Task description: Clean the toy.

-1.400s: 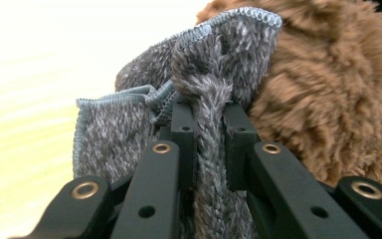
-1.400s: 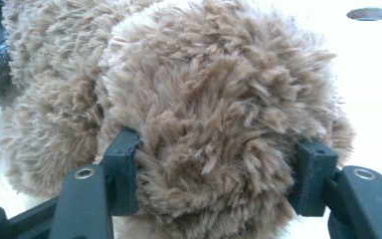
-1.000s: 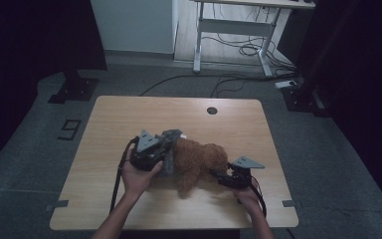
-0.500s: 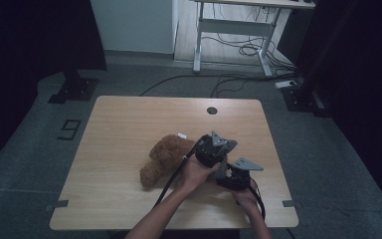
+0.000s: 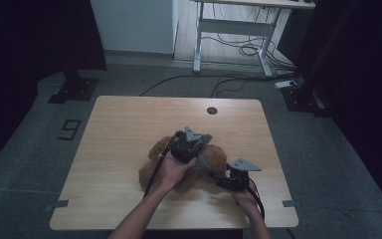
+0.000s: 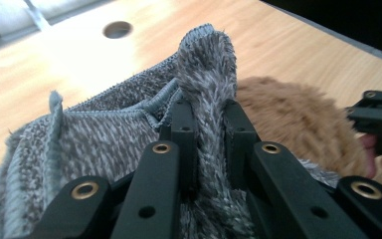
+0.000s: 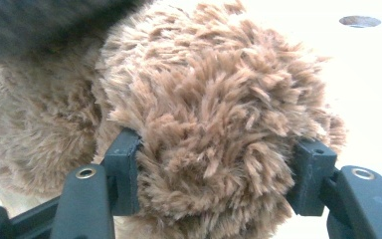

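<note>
Nearest the person, the right gripper (image 5: 225, 183) sits low at the near right of the table (image 5: 124, 124), its jaws clamped on a rounded limb or end of the brown plush toy (image 5: 214, 158); in the right gripper view the two pads (image 7: 122, 172) sink into the shaggy fur (image 7: 214, 124) on either side, so this hand looks to be acting as an anchor, pinning the toy flat so that it cannot slide while the other hand works. Just beyond it and a little left, the left gripper (image 5: 189, 152) hovers over the toy's middle, clenched on a fold of grey knitted cloth (image 6: 206, 74); the left gripper view shows the fuzzy strip standing up between the nearly closed pads (image 6: 183, 129), with the rest of the cloth (image 6: 79, 144) draped to one side and the brown fur lying past it. The cloth rests across the toy's body, touching it, which suggests a small garment or blanket being drawn over the toy. The toy lies at the table's centre, slightly right and near. Farther off, the cable hole (image 5: 212, 110) marks the table's far edge; beyond stands a desk frame (image 5: 229, 35) with loose cables on the floor.
</note>
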`<action>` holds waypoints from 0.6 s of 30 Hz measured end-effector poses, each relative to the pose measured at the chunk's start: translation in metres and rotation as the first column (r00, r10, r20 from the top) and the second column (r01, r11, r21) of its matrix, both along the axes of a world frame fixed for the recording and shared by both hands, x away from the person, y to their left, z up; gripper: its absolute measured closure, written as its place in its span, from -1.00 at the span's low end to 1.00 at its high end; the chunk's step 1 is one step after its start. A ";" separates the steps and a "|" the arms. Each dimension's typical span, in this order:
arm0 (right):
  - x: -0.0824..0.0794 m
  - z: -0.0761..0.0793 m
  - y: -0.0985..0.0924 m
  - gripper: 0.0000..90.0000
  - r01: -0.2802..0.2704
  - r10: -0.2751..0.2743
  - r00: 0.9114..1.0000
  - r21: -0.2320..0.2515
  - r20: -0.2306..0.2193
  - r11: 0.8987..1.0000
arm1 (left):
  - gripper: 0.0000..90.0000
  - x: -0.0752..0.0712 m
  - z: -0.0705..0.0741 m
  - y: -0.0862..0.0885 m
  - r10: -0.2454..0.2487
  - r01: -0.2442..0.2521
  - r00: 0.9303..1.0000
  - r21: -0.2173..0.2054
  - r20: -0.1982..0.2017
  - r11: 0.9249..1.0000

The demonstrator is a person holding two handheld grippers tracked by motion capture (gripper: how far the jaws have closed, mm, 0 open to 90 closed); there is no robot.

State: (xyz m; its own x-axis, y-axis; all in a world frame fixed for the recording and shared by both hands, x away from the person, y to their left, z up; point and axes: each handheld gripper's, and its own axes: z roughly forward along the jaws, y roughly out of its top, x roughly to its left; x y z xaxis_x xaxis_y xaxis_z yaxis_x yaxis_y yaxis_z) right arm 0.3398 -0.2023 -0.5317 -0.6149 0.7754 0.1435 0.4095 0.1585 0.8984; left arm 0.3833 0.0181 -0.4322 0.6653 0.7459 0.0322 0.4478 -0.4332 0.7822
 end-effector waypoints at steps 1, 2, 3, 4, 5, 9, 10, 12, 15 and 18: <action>0.000 0.000 0.000 -0.17 0.001 -0.001 1.000 0.003 -0.005 1.000 | 0.76 -0.001 0.004 0.009 0.011 -0.011 1.000 0.001 0.008 1.000; 0.000 -0.001 -0.001 -0.17 0.004 -0.004 1.000 0.010 -0.009 1.000 | 0.76 0.000 0.007 0.016 0.026 -0.026 1.000 -0.008 0.011 1.000; 0.000 -0.001 -0.001 -0.17 0.006 -0.006 1.000 0.013 -0.009 1.000 | 0.76 0.002 0.009 0.025 0.040 -0.040 0.999 -0.019 0.008 0.999; 0.000 -0.001 -0.002 -0.17 0.006 -0.006 1.000 0.015 -0.010 1.000 | 0.76 0.004 0.011 0.033 0.052 -0.052 0.999 -0.034 -0.002 0.998; 0.000 -0.001 -0.001 -0.17 0.007 -0.007 1.000 0.017 -0.008 1.000 | 0.76 0.006 0.011 0.040 0.061 -0.061 0.998 -0.044 -0.013 0.997; 0.000 0.000 0.000 -0.17 0.000 0.000 1.000 0.012 0.000 1.000 | 0.76 0.010 0.011 0.059 0.087 -0.089 0.996 -0.051 -0.030 0.995; 0.000 0.000 0.000 -0.17 0.000 0.000 1.000 0.012 0.000 1.000 | 0.76 0.009 0.011 0.062 0.090 -0.092 0.995 -0.050 -0.030 0.995; 0.000 0.000 0.000 -0.17 -0.002 0.002 1.000 0.010 0.001 1.000 | 0.76 0.008 0.010 0.068 0.105 -0.106 0.994 -0.033 -0.010 0.994; 0.001 0.000 0.000 -0.17 -0.003 0.003 1.000 0.012 0.000 1.000 | 0.76 0.005 0.009 0.078 0.132 -0.132 0.991 -0.027 0.001 0.991; 0.001 -0.001 -0.001 -0.17 -0.002 0.002 1.000 0.013 0.000 1.000 | 0.76 0.004 0.007 0.088 0.163 -0.163 0.987 -0.018 0.009 0.987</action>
State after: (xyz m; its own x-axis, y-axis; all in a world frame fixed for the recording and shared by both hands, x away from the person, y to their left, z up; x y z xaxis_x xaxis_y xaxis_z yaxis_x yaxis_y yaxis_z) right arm 0.3408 -0.2031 -0.5325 -0.6168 0.7720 0.1535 0.4091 0.1478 0.9004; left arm 0.3872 0.1059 -0.4257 0.5347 0.8447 0.0252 0.5028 -0.3419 0.7939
